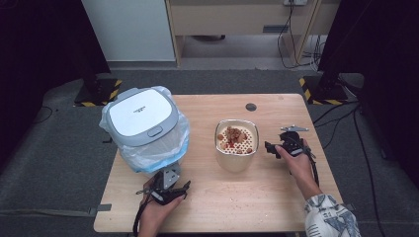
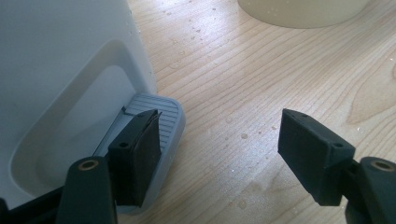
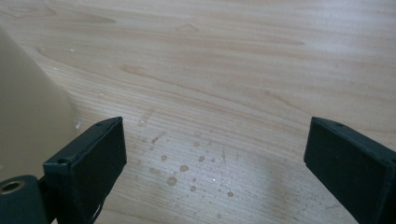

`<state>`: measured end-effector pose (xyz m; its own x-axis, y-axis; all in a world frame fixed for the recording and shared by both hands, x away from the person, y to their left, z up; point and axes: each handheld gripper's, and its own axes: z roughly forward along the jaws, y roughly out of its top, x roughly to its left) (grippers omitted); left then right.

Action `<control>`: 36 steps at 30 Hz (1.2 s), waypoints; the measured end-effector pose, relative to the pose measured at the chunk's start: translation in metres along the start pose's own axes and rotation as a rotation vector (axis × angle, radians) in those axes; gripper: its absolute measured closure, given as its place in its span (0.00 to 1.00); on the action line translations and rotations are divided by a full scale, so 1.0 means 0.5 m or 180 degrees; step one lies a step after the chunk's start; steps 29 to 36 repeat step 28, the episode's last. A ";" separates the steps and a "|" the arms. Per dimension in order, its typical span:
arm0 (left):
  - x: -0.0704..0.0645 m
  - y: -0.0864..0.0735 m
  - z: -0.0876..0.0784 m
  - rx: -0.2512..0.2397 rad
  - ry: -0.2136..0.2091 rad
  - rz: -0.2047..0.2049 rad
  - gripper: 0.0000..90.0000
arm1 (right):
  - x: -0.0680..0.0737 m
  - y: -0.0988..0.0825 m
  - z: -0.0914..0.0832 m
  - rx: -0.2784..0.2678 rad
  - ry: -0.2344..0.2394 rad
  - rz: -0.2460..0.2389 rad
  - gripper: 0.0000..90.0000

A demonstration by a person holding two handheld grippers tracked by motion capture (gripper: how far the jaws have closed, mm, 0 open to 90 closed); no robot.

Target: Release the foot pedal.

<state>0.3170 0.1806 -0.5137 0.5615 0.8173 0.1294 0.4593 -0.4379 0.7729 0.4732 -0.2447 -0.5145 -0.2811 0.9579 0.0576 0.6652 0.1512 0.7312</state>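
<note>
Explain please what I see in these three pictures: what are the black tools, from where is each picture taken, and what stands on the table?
A person holds one hand-held gripper in each hand: the left hand-held gripper and the right hand-held gripper, both open and empty. The high view looks down on the wooden table. The other two pictures come from cameras riding on each gripper. On the table stand a white pedal bin lined with a plastic bag, and a cream strainer container holding food scraps. One left jaw rests over the bin's grey pedal.
</note>
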 end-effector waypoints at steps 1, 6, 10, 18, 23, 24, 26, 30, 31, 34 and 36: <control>0.000 0.000 0.000 -0.0002 0.0000 0.0001 0.32 | 0.000 -0.003 0.006 0.0046 -0.0022 0.0041 0.07; 0.000 0.000 0.001 -0.0012 -0.0002 -0.0010 0.32 | 0.002 -0.008 0.017 0.0084 -0.0048 0.0098 0.07; 0.000 0.000 0.001 -0.0012 -0.0008 -0.0011 0.32 | 0.016 -0.017 0.035 0.0200 -0.0096 0.0104 0.06; -0.001 0.001 0.001 -0.0013 -0.0012 -0.0012 0.32 | 0.031 -0.032 0.044 0.0081 -0.0229 -0.0069 0.04; -0.001 0.001 0.000 -0.0010 -0.0011 -0.0013 0.32 | 0.032 -0.035 0.041 0.0103 -0.0281 0.0004 0.02; -0.001 0.001 0.000 -0.0011 -0.0010 -0.0012 0.32 | 0.033 -0.036 0.040 0.0112 -0.0296 0.0032 0.02; -0.001 0.001 0.001 -0.0013 -0.0011 -0.0012 0.32 | 0.034 -0.037 0.039 0.0102 -0.0326 0.0039 0.02; -0.001 0.002 0.002 -0.0004 -0.0007 0.0004 0.32 | 0.035 -0.039 0.037 0.0107 -0.0323 0.0047 0.02; -0.001 0.002 0.002 -0.0004 -0.0007 0.0004 0.32 | 0.035 -0.039 0.037 0.0107 -0.0323 0.0047 0.02; -0.001 0.002 0.002 -0.0004 -0.0007 0.0004 0.32 | 0.035 -0.039 0.037 0.0107 -0.0323 0.0047 0.02; -0.001 0.002 0.002 -0.0004 -0.0007 0.0004 0.32 | 0.035 -0.039 0.037 0.0107 -0.0323 0.0047 0.02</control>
